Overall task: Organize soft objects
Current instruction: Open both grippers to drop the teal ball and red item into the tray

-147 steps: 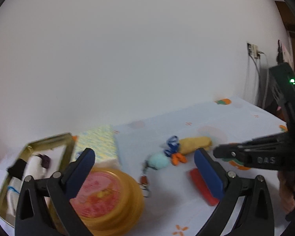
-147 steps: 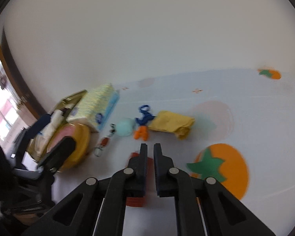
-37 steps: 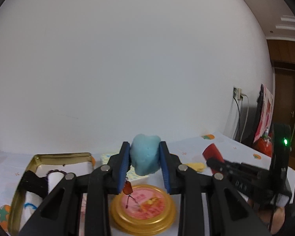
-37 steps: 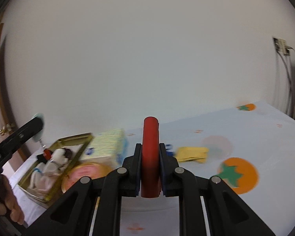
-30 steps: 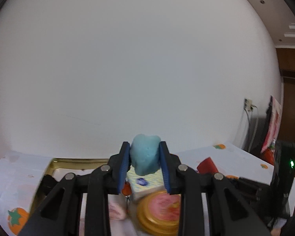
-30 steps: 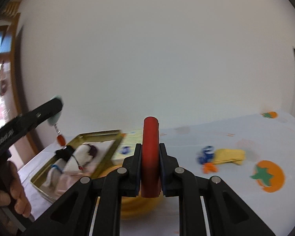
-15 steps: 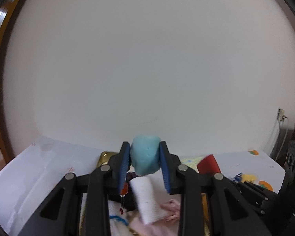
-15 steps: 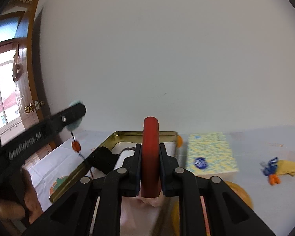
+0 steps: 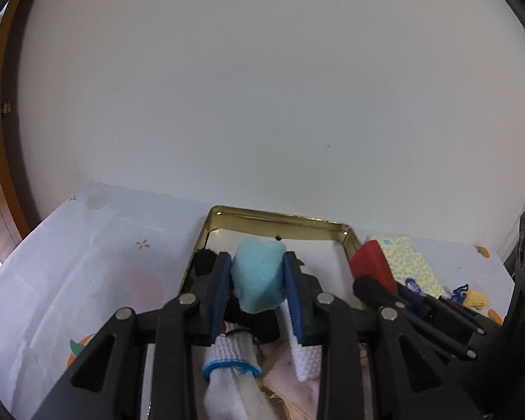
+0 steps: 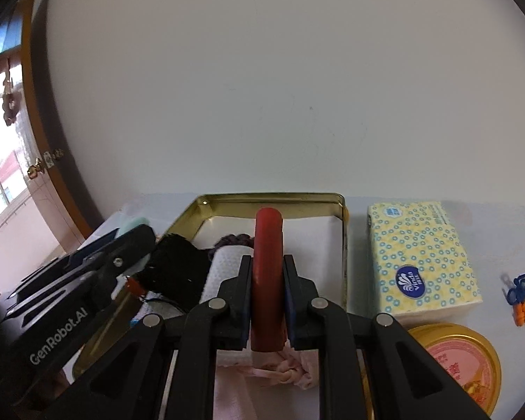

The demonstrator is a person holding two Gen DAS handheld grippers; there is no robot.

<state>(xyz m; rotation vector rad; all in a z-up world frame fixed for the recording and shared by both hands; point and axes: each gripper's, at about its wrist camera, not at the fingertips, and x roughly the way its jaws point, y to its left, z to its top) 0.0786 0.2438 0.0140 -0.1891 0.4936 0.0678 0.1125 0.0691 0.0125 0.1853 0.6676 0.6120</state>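
The table (image 10: 500, 231) has a pale cloth with orange prints; on it sit a gold tin (image 10: 343, 245), a tissue pack (image 10: 420, 259) to its right, and a round yellow lid (image 10: 472, 360) nearer.

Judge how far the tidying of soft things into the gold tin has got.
Done: rolled socks and pink cloth lie in the gold tin. In hand: left gripper clamps a blue plush, right gripper a red piece, both over it. Left: the yellow item beyond the tissue pack.

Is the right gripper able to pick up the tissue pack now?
Probably not yet. The right gripper is shut on a red piece, so its jaws are occupied, though the tissue pack lies uncovered beside the tin.
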